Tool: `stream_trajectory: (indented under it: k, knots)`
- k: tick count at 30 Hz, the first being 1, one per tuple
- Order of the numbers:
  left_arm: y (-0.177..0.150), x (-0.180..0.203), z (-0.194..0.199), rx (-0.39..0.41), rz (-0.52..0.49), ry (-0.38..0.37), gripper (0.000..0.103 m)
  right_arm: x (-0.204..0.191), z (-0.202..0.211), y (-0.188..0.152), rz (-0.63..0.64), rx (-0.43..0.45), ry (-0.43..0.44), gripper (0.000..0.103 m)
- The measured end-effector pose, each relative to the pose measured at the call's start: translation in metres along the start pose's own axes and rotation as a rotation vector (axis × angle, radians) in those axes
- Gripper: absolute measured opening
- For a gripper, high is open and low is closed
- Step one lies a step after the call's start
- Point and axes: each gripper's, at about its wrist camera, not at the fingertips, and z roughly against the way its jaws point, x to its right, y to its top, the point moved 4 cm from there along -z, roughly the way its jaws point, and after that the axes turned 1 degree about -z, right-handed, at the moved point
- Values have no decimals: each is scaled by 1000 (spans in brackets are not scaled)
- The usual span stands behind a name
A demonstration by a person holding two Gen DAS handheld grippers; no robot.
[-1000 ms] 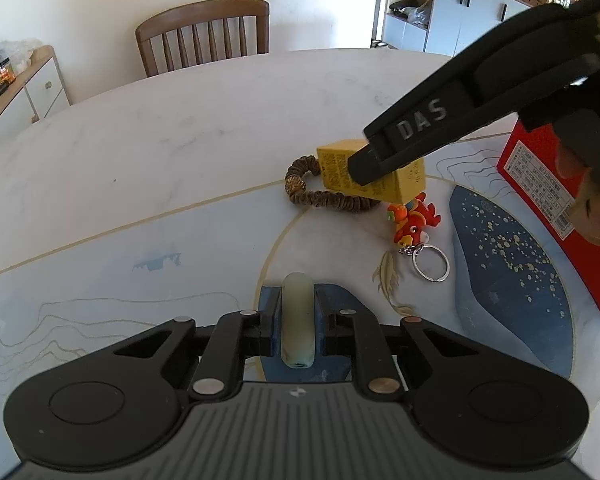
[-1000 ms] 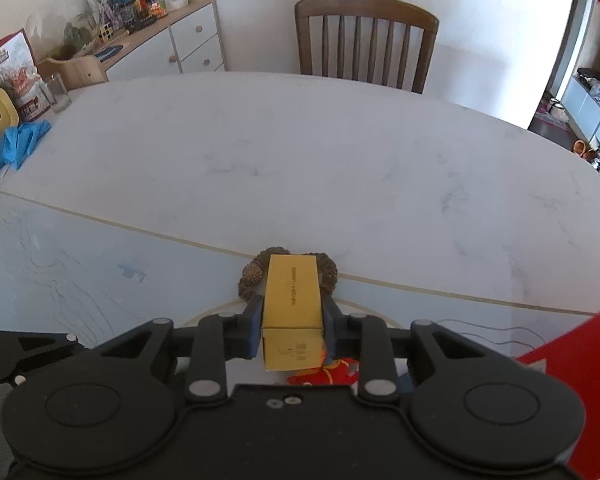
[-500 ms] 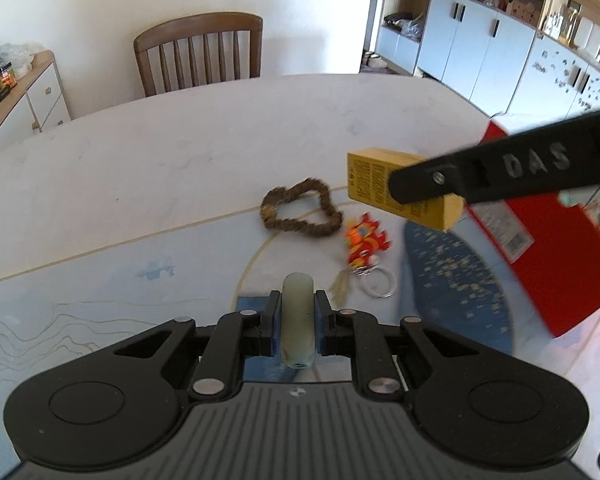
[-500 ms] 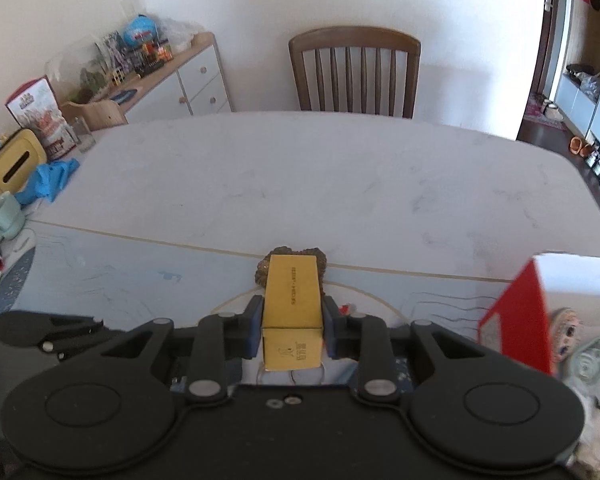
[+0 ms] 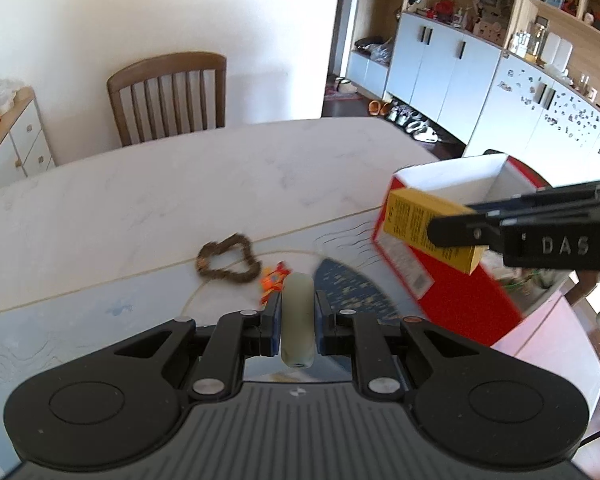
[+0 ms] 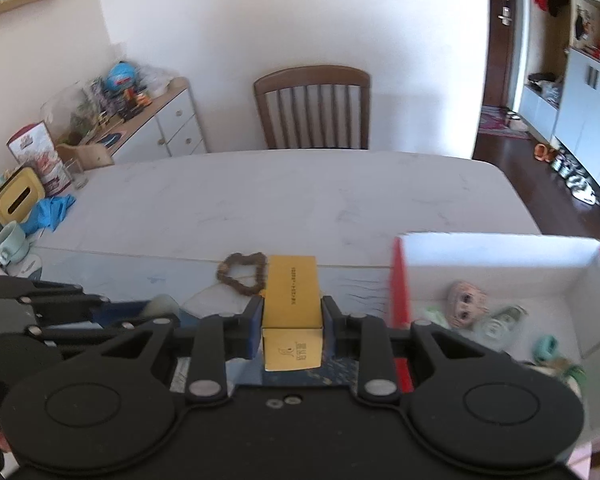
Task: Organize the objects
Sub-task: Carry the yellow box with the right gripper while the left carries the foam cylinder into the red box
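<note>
My right gripper [image 6: 292,316] is shut on a yellow box [image 6: 292,296] and holds it in the air just left of the open red box [image 6: 500,252]. From the left wrist view the yellow box [image 5: 424,224] hangs at the red box's [image 5: 460,300] near corner, held by the right gripper [image 5: 452,236]. My left gripper [image 5: 297,312] is shut on a pale green cylinder [image 5: 297,320], above the table. A brown bead bracelet [image 5: 228,260] and an orange fish keychain [image 5: 274,278] lie on the table mat. The bracelet [image 6: 244,272] also shows in the right wrist view.
The red box holds several small toys, among them a doll head [image 6: 466,304]. A wooden chair [image 6: 312,108] stands at the table's far side. A cup [image 6: 10,240], blue cloth [image 6: 52,210] and yellow tissue box [image 6: 16,196] sit at the table's left end.
My right gripper has lifted the yellow box off the table and carried it right, up to the red box. My left gripper has risen and turned right with the cylinder.
</note>
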Motion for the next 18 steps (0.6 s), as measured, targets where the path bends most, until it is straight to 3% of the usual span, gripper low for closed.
stream_trajectory:
  k: [7, 18]
  knots:
    - [17, 47, 3, 18, -26, -21, 15, 39, 26, -10, -40, 12, -15, 28]
    - [41, 125, -27, 15, -83, -46, 15, 115, 57, -28, -70, 27, -64, 28]
